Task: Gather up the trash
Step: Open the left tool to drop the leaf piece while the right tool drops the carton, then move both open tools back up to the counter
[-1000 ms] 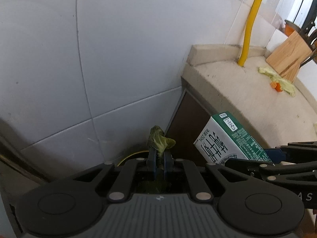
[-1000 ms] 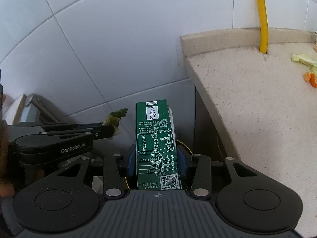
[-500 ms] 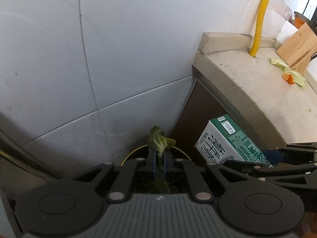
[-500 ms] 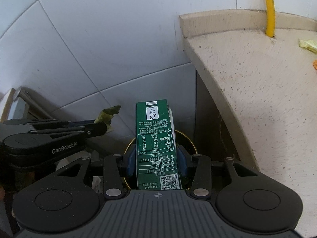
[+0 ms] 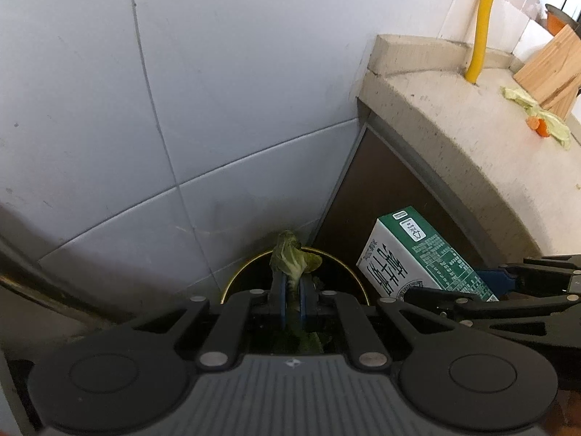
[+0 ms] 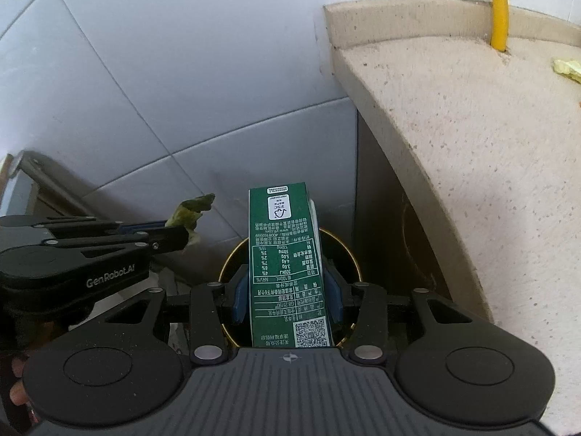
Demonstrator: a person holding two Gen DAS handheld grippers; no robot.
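Two grippers, each carrying one item. Left gripper: jaws clenched on one limp green vegetable leaf, held over the round dark bin with a gold-coloured rim. Right gripper: blue-padded jaws grasping one green rectangular milk carton, printed face up, over the same bin. Bin sits in the corner between the smooth grey tiled wall and the brown cabinet side; little room around it. Speckled beige stone bench edge to the right carries one yellow pipe, leaf scraps, an orange piece.
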